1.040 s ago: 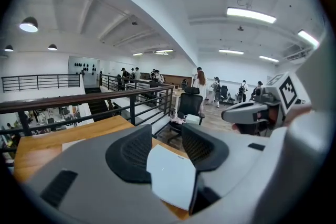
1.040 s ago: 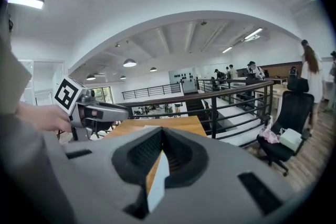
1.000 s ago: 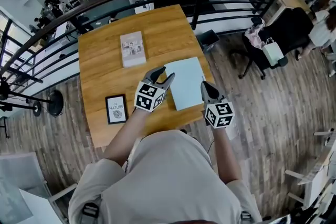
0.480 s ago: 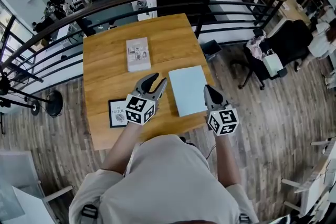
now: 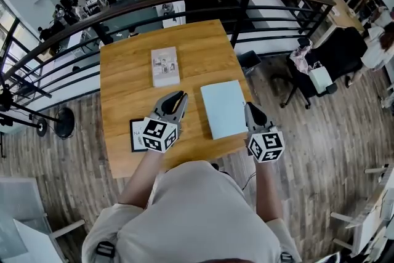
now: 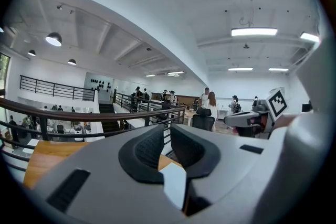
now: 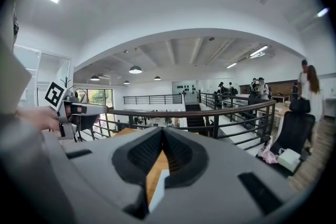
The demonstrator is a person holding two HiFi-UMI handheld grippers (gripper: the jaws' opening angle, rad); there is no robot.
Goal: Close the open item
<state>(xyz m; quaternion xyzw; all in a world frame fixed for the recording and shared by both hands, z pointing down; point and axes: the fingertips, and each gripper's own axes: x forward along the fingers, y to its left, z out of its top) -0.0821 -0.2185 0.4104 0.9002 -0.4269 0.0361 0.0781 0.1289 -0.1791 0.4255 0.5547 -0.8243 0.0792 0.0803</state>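
Bright, even light from ceiling strip lamps [image 6: 254, 32] and round pendants [image 7: 136, 69], plus daylight through far windows [image 7: 100, 97]. Table [image 5: 123, 71] shows only faint shadows, no glare. Strong fisheye bending throughout; both gripper views have black vignetted corners and a soft near foreground.

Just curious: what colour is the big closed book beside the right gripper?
The big flat rectangular book is plain pale blue; head view shows it best.
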